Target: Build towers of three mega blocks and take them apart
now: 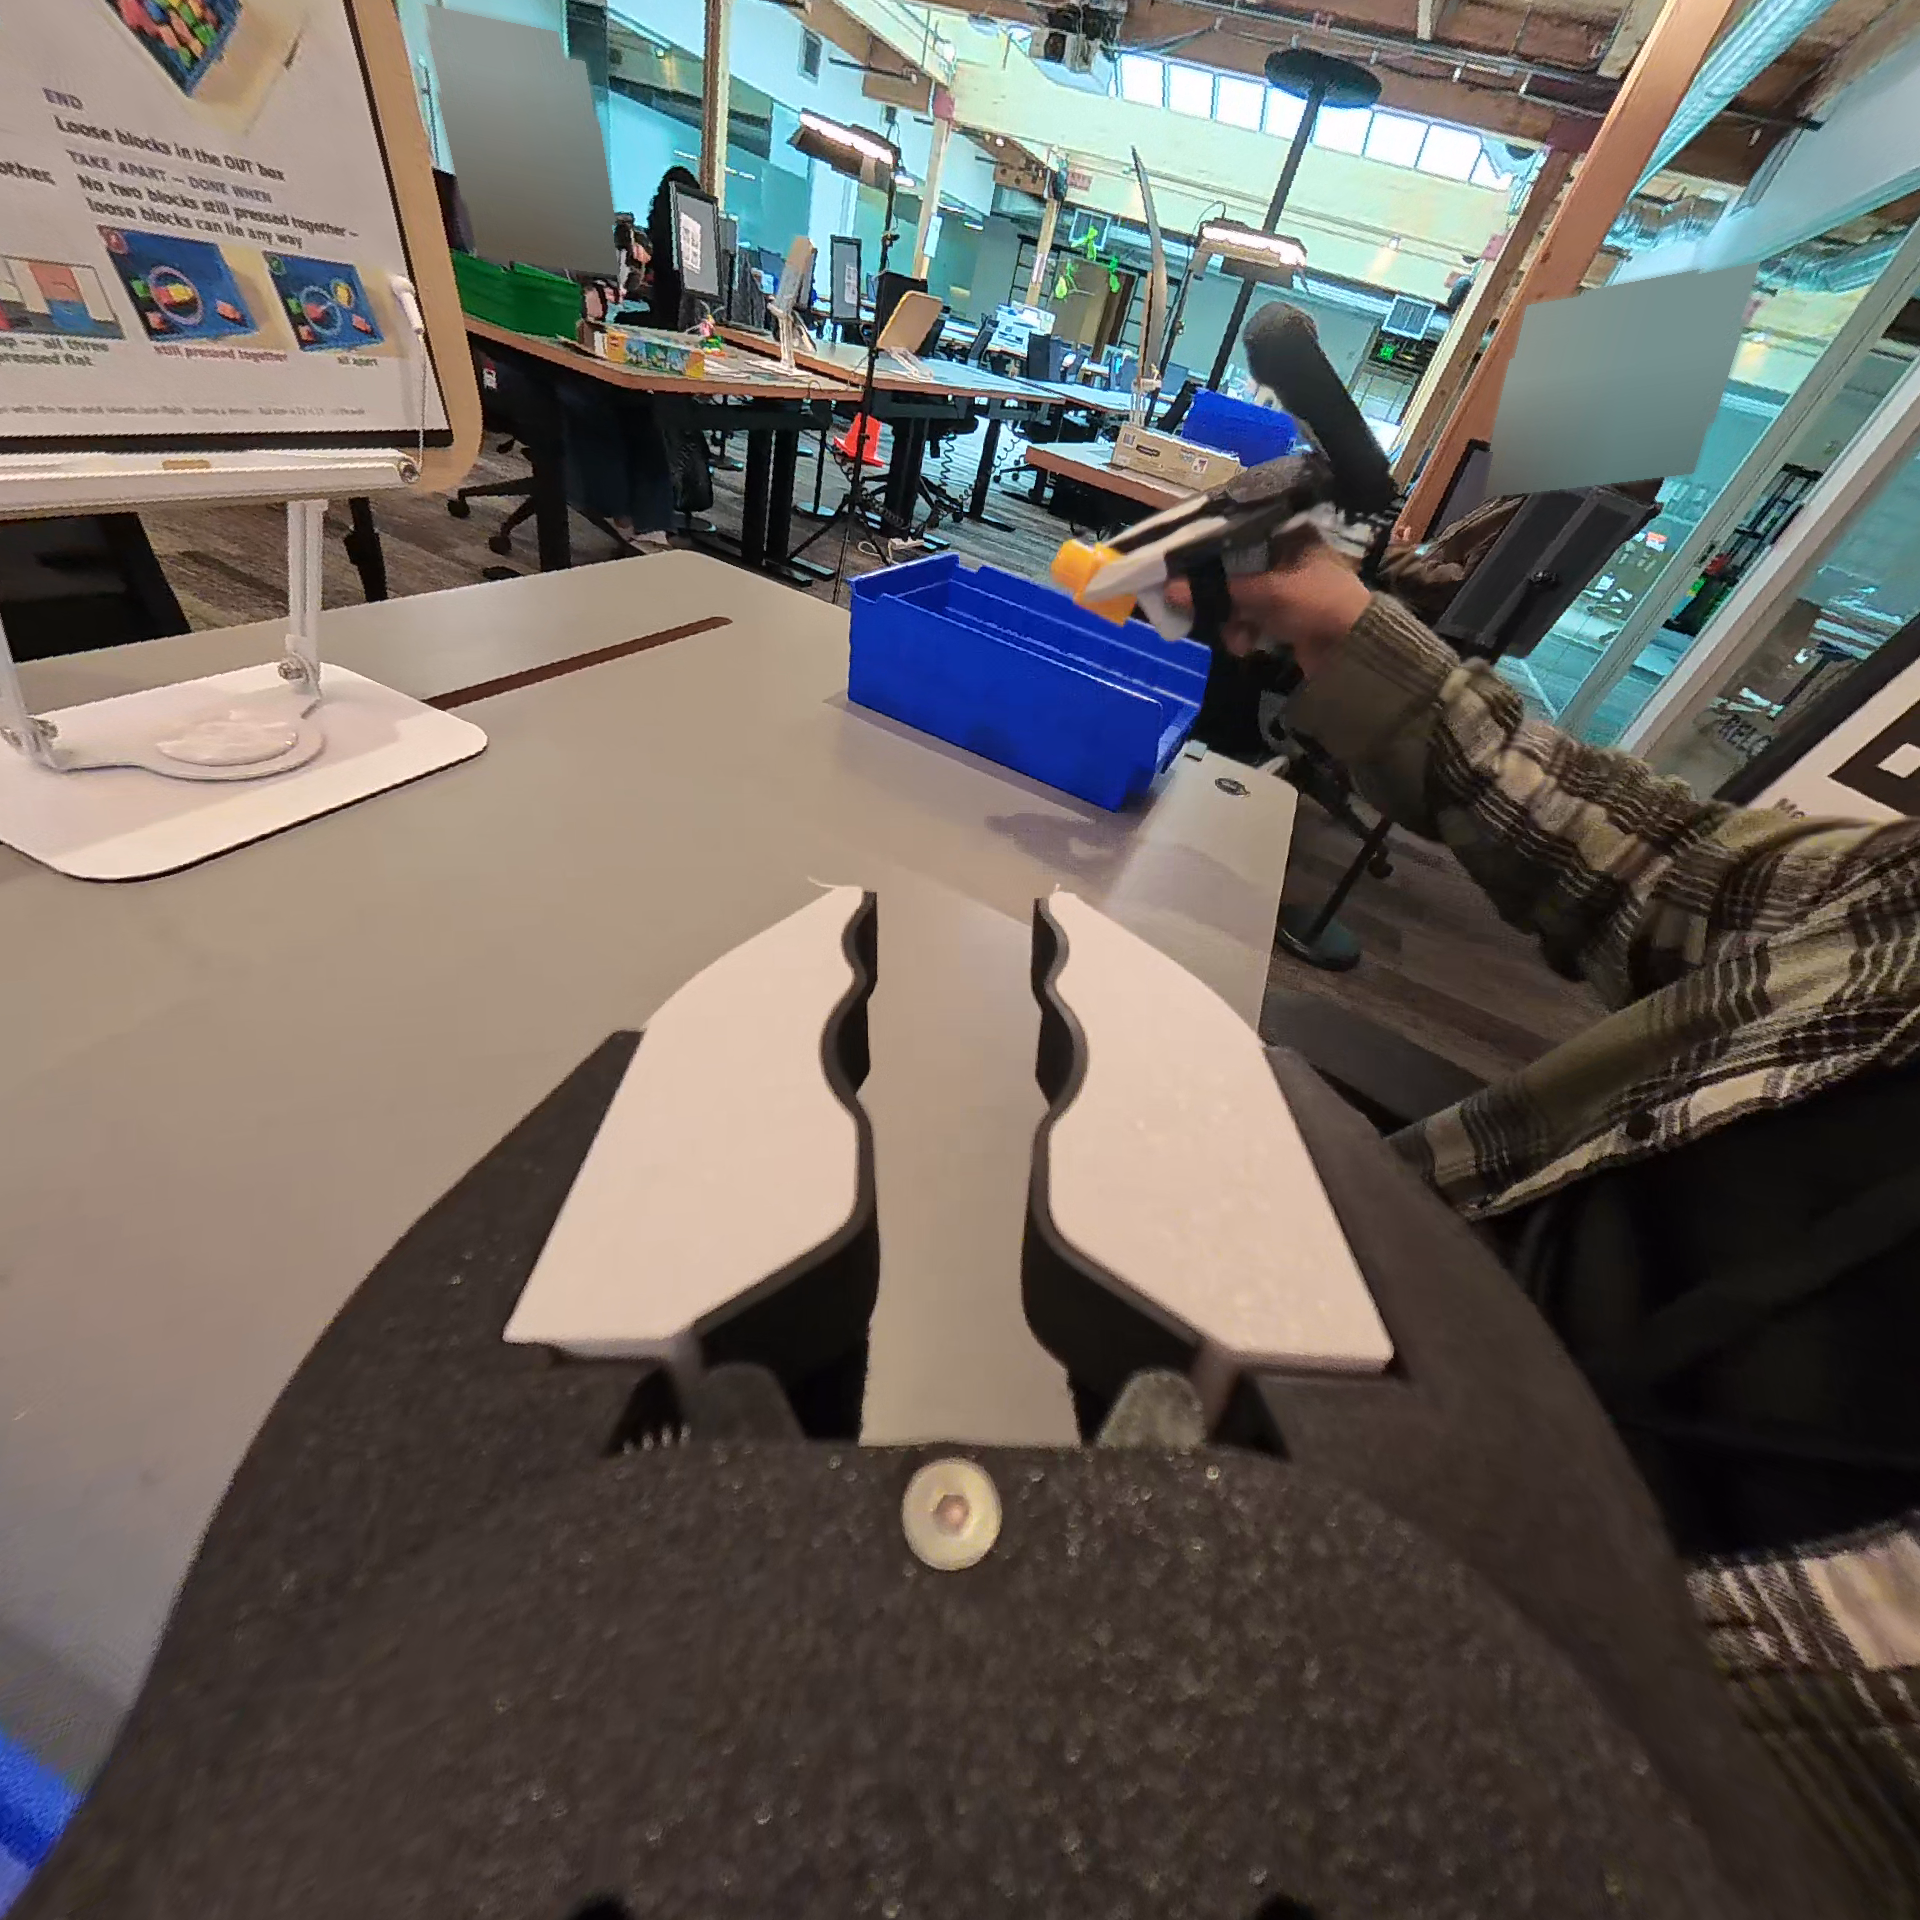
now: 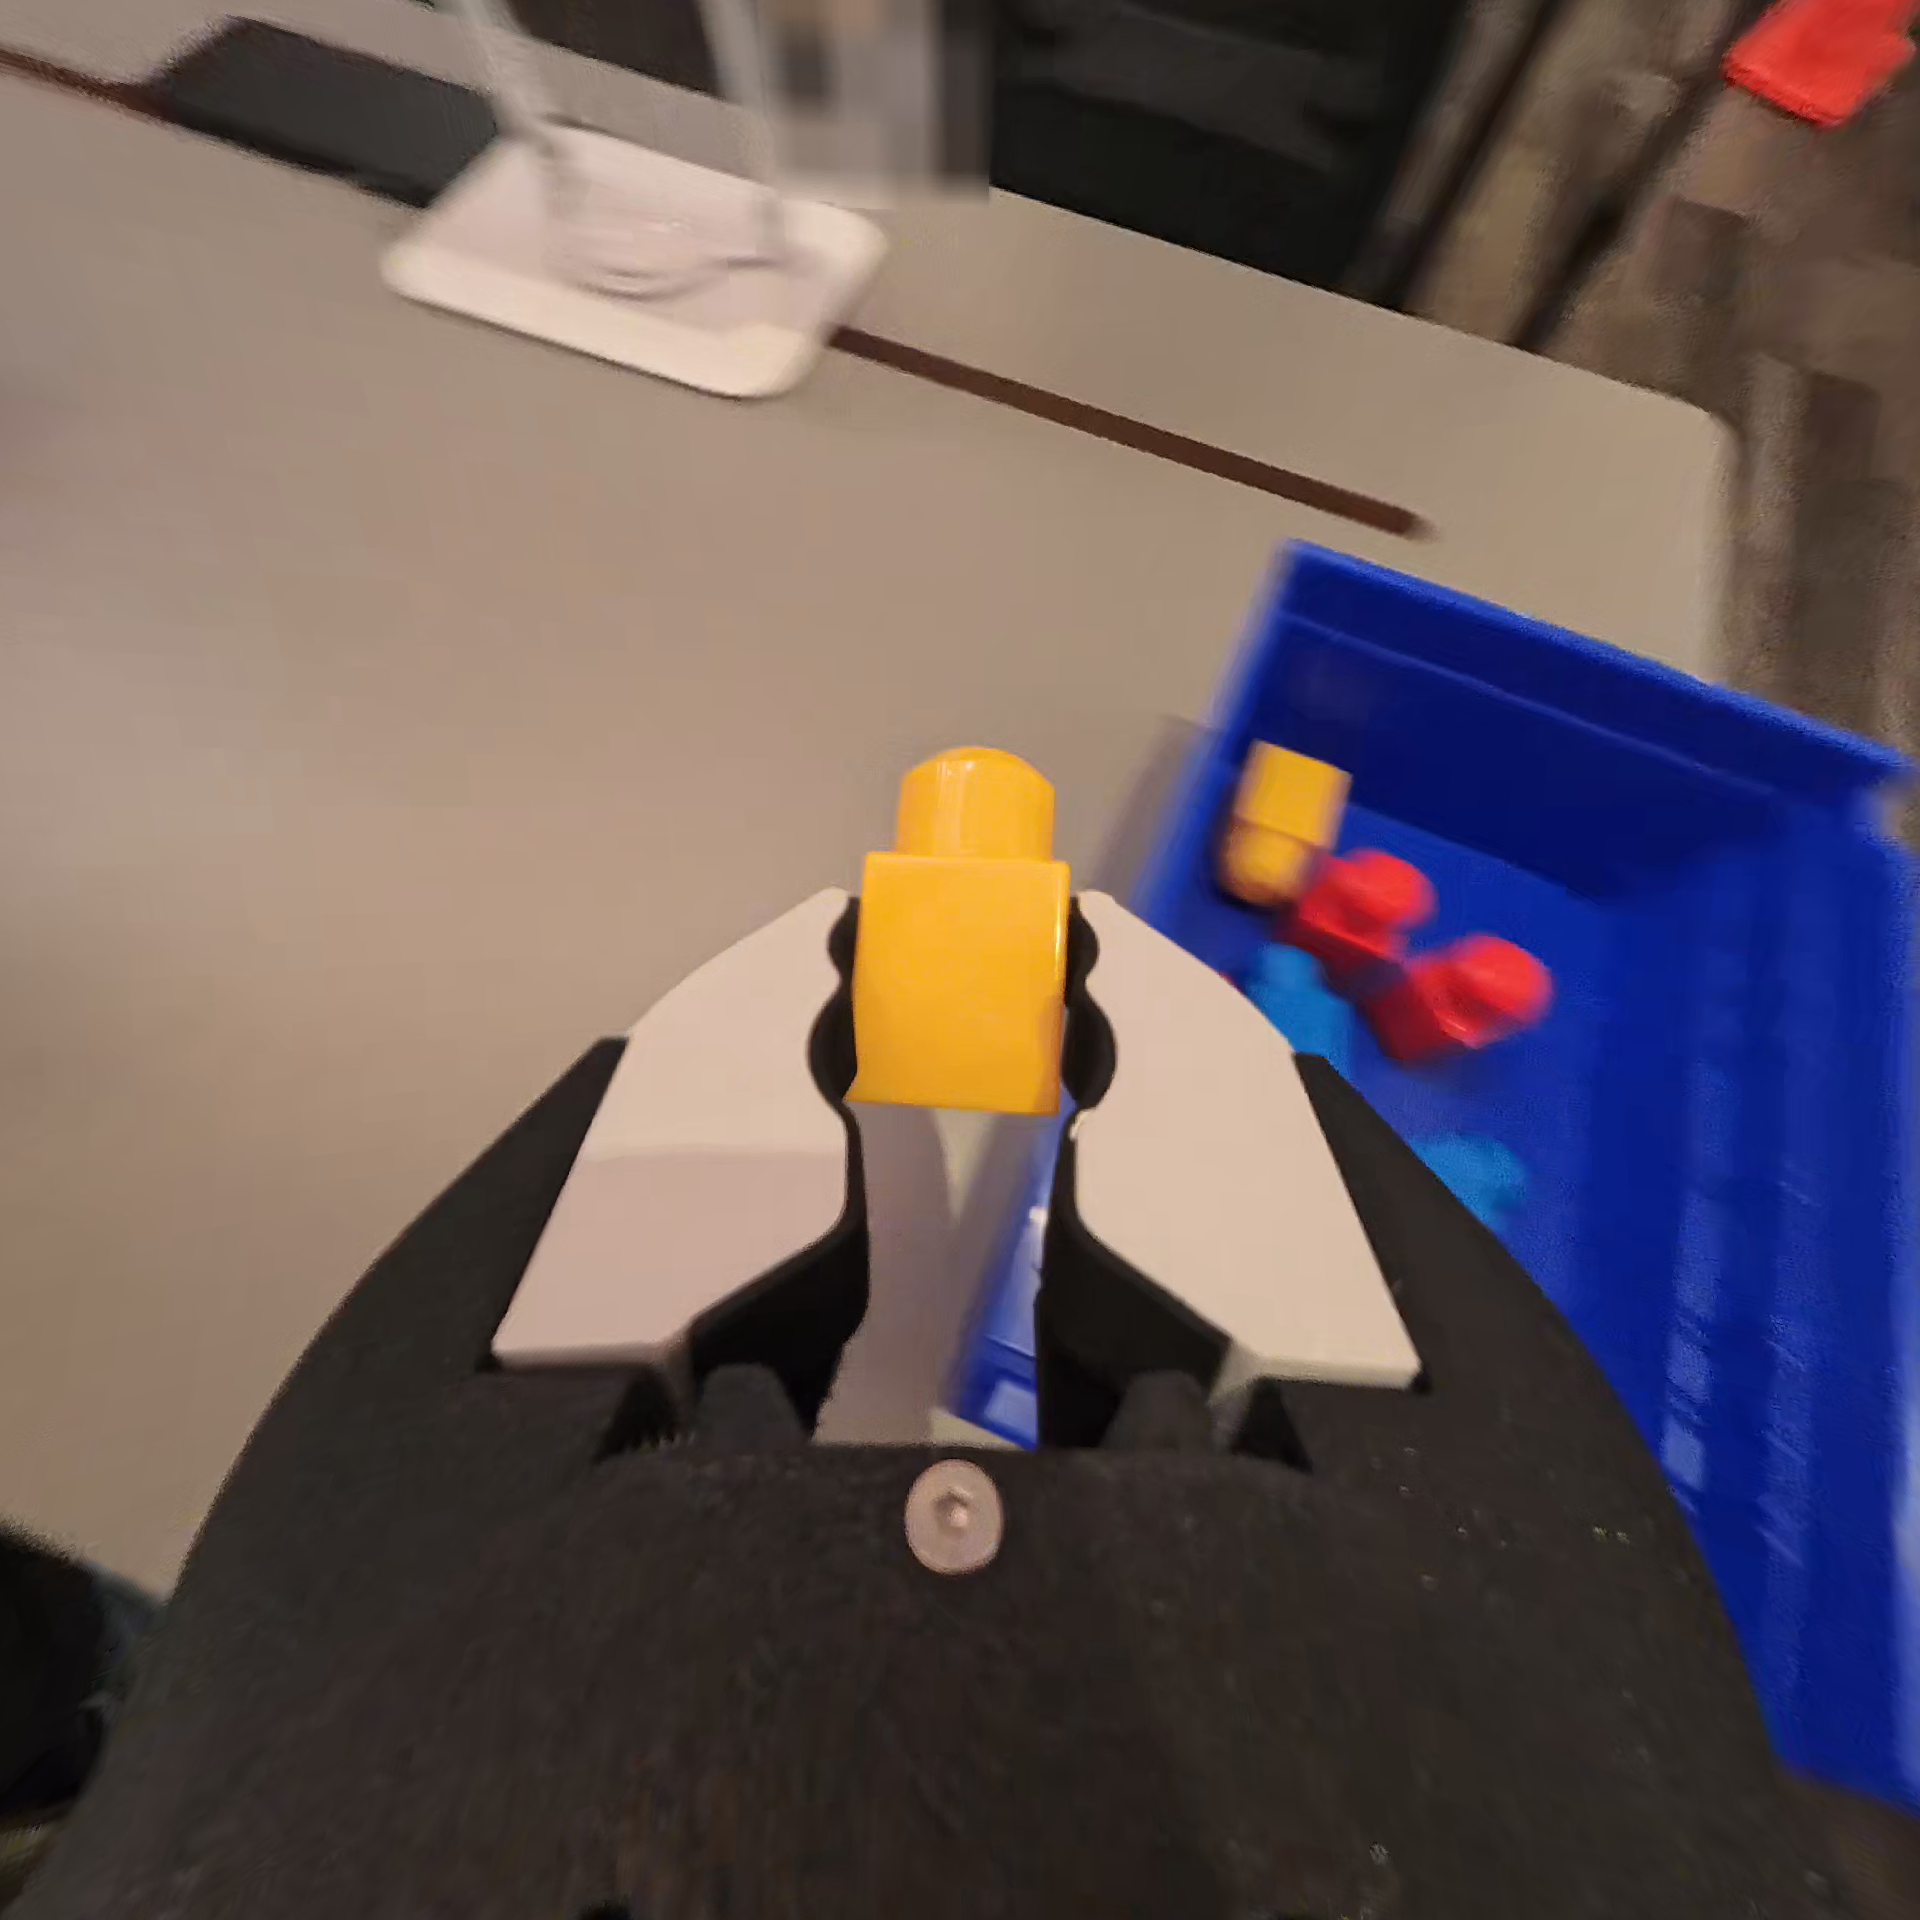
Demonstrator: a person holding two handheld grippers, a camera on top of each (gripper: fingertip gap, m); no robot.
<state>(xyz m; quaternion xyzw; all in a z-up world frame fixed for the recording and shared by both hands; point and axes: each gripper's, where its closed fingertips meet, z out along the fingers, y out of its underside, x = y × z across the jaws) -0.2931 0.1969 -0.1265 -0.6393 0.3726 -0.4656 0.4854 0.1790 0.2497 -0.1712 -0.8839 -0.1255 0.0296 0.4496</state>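
Note:
My right gripper (image 2: 961, 914) is shut on a yellow-orange block (image 2: 961, 987), stud pointing forward, held in the air above the grey table (image 2: 416, 727) just left of a blue bin (image 2: 1766, 1039). The bin holds another yellow block (image 2: 1283, 821), two red blocks (image 2: 1455, 987) and blue blocks (image 2: 1294, 997). In the left wrist view the right gripper (image 1: 1101, 582) shows with the yellow block (image 1: 1081, 569) above the blue bin (image 1: 997, 696). My left gripper (image 1: 954, 904) is open and empty, low over the table (image 1: 520, 935).
A white stand (image 1: 208, 758) carrying an instruction sheet stands at the table's left back. A dark slot (image 1: 582, 665) runs across the tabletop. The table's right edge (image 1: 1273, 935) lies close to the bin. A person's plaid sleeve (image 1: 1558, 810) reaches in from the right. The tips of one gripper are about 50 cm away from the tips of the other.

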